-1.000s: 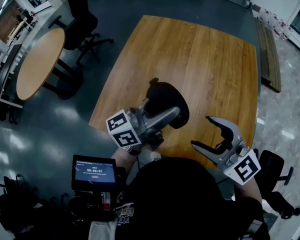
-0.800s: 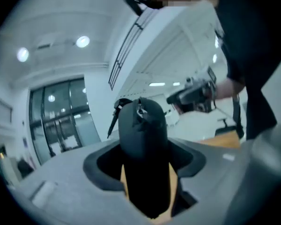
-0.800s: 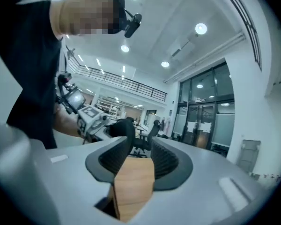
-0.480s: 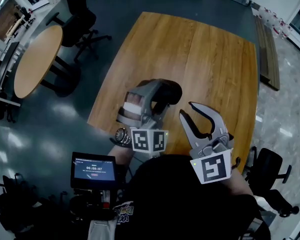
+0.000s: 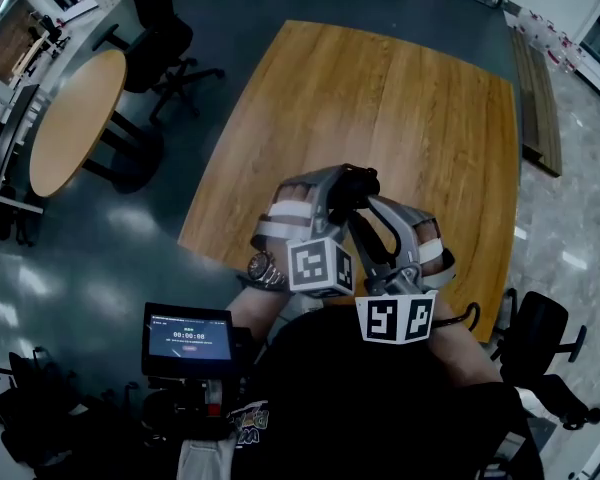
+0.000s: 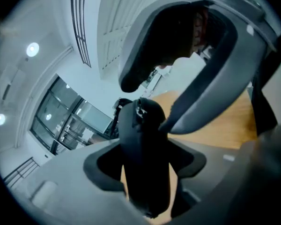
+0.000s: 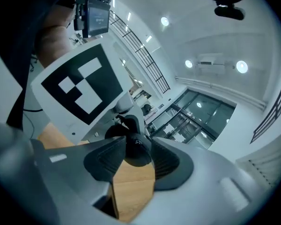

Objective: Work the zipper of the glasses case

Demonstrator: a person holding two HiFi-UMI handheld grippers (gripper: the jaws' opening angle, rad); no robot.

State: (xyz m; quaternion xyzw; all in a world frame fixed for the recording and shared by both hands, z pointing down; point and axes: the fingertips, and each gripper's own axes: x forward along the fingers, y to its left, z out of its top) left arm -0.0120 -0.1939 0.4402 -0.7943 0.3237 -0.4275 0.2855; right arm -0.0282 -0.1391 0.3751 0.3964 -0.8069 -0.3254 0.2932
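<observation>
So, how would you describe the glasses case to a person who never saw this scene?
Look above the near part of the large wooden table. There the left gripper holds the glasses case in the air: a black, rounded shell, the only dark thing among grey jaws.

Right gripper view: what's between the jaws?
In that view, the rounded end of the black oval glasses case, which the left gripper holds. The right gripper has just been opening its jaws; whether they press the case is unclear.
</observation>
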